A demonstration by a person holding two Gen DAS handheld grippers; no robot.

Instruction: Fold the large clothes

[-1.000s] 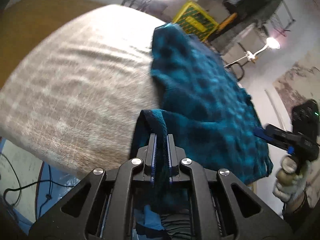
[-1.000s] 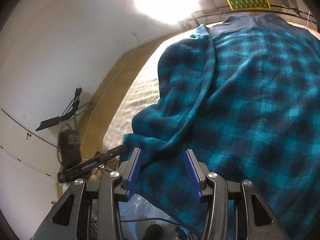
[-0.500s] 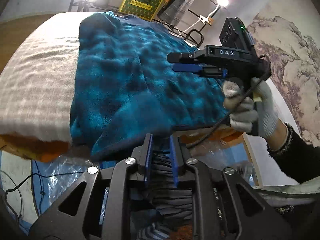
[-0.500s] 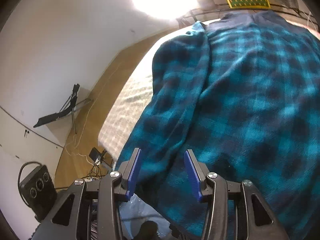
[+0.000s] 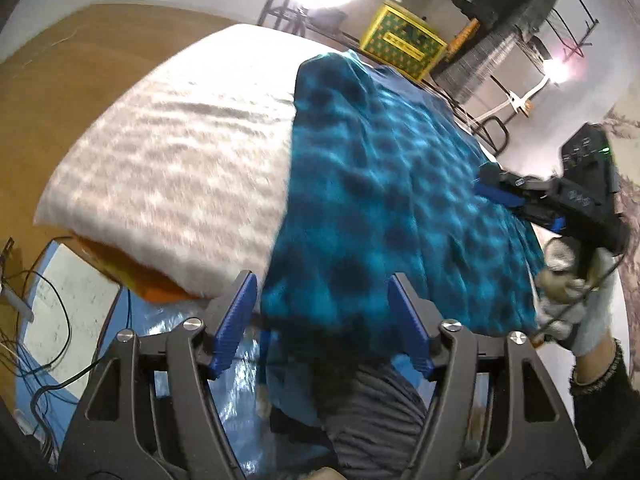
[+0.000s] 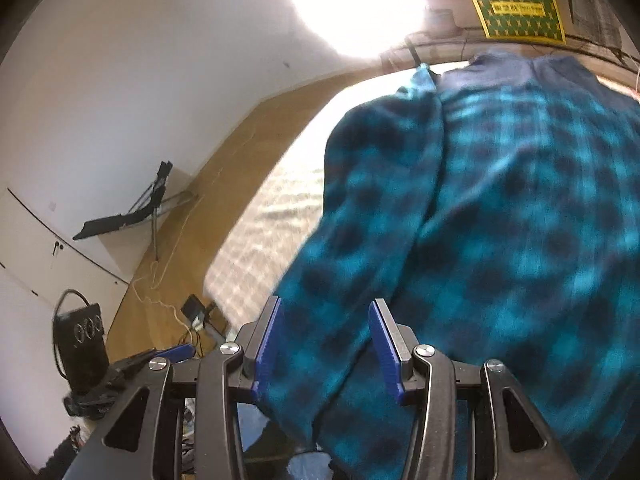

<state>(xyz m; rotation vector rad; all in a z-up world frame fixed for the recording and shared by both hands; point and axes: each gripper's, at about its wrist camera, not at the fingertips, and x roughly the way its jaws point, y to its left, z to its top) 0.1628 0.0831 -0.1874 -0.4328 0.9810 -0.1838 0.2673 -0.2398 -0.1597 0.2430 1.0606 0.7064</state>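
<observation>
A teal and black plaid fleece garment [image 5: 392, 200] lies spread on a bed with a pale textured cover [image 5: 180, 160]; its near hem hangs over the bed's edge. My left gripper [image 5: 322, 320] hovers just off that hem, its jaws opening, with the cloth behind the pads and nothing pressed. A gloved hand holds my right gripper [image 5: 524, 210] over the garment's right side. In the right wrist view the right gripper [image 6: 326, 344] stands half open above the plaid garment [image 6: 500, 220], its pads apart and clear of the cloth. The left gripper [image 6: 176, 352] shows low on the left.
A yellow crate [image 5: 400, 46] and a clothes rack [image 5: 520, 8] stand beyond the bed, by bright lamps. Cables [image 5: 44, 320] lie on the floor at the left. A black box with dials [image 6: 82, 344] and a folded stand [image 6: 132, 216] stand by the white wall.
My left gripper, shut on the garment's hem a second ago, has let it go and spread its jaws wide while drawing back. The hem now hangs at the bed's edge. The right gripper's opening is unchanged.
</observation>
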